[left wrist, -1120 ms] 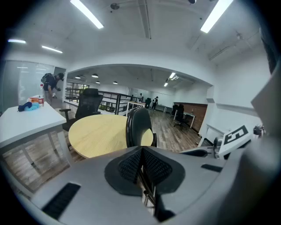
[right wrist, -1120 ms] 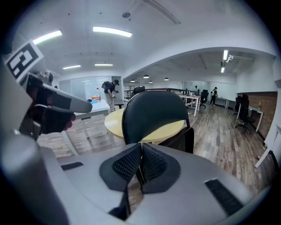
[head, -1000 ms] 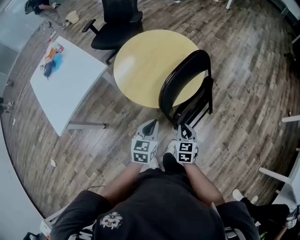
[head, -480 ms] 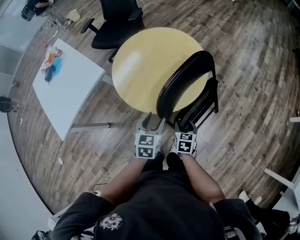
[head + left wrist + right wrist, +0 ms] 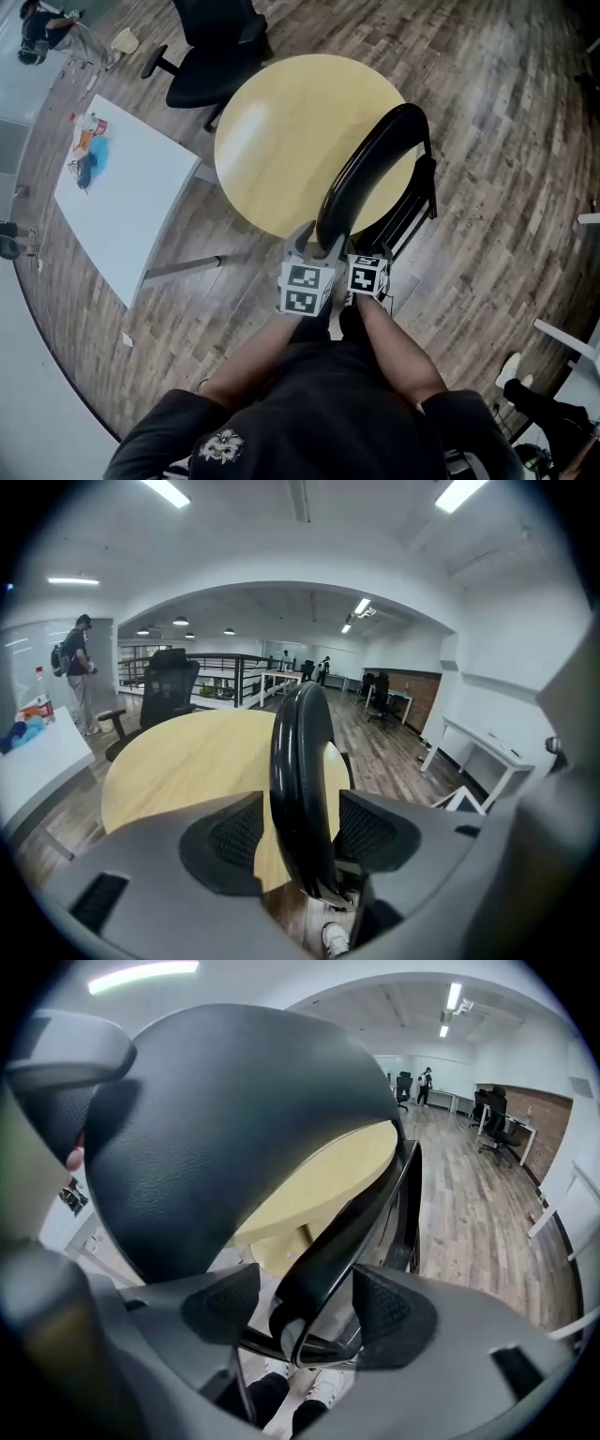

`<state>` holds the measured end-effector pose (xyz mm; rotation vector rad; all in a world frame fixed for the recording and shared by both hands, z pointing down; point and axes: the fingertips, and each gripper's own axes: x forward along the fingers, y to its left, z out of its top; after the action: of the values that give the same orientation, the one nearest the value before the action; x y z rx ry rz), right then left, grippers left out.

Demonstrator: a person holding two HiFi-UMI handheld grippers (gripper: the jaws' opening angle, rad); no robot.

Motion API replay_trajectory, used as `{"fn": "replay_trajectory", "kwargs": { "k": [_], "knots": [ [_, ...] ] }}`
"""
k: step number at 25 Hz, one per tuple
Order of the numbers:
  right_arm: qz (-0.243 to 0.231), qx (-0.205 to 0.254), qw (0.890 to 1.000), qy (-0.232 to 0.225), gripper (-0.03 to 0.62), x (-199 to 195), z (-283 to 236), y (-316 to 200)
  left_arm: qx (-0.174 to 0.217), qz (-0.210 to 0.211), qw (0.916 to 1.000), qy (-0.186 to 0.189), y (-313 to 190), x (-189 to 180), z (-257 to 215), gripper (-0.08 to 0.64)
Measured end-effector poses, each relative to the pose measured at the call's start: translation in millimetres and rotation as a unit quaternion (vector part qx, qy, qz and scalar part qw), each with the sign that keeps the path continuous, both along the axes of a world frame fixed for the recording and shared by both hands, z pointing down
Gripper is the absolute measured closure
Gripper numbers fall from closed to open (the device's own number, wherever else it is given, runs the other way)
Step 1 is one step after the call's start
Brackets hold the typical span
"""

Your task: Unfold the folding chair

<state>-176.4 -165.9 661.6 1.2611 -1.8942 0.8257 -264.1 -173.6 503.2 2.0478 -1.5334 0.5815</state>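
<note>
both jaw pairs are found opening: folding chair (image 5: 300,761) backrest rim straddled by left gripper (image 5: 300,834), lower frame by right gripper (image 5: 305,1314).

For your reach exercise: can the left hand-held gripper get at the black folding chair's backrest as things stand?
Likely yes: the left hand-held gripper straddles the black folding chair's backrest rim, its jaws opening on either side; nothing blocks it.
</note>
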Motion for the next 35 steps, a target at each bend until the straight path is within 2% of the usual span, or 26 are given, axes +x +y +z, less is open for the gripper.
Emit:
{"fn": "replay_trajectory", "kwargs": {
  "k": [7,13,16,20,22,26,28,35],
  "knots": [
    [0.032,-0.02,0.999,0.037,0.298,3.6,17.3,-23.2,-0.009,0.039,0.9992,0.006,-27.5,-1.7,7.3,0.321],
    [0.058,-0.035,0.995,0.068,0.298,3.0,27.7,-35.1,-0.021,0.09,0.9955,0.019,-47.7,6.8,9.8,0.321],
    [0.062,-0.036,0.996,0.056,0.299,1.3,32.8,-37.0,-0.028,0.12,0.9916,0.04,-52.8,15.2,11.7,0.324],
    [0.061,-0.042,0.996,0.046,0.299,-1.4,35.8,-36.7,-0.034,0.155,0.9846,0.073,-53.2,25.5,10.6,0.447],
    [0.063,-0.042,0.996,0.044,0.305,-1.9,36.0,-34.4,-0.041,0.165,0.9823,0.078,-51.0,26.2,10.0,0.468],
    [0.083,-0.048,0.995,0.024,0.333,-2.8,34.9,-35.6,-0.043,0.188,0.9785,0.074,-52.3,26.1,8.5,0.472],
    [0.096,-0.052,0.994,0.005,0.367,-3.2,35.0,-33.6,-0.044,0.2,0.9765,0.068,-51.0,27.5,8.8,0.471],
    [0.116,-0.045,0.992,-0.02,0.388,0.2,32.0,-31.0,-0.039,0.224,0.9731,0.037,-49.0,30.0,8.1,0.463]
  ]
}}
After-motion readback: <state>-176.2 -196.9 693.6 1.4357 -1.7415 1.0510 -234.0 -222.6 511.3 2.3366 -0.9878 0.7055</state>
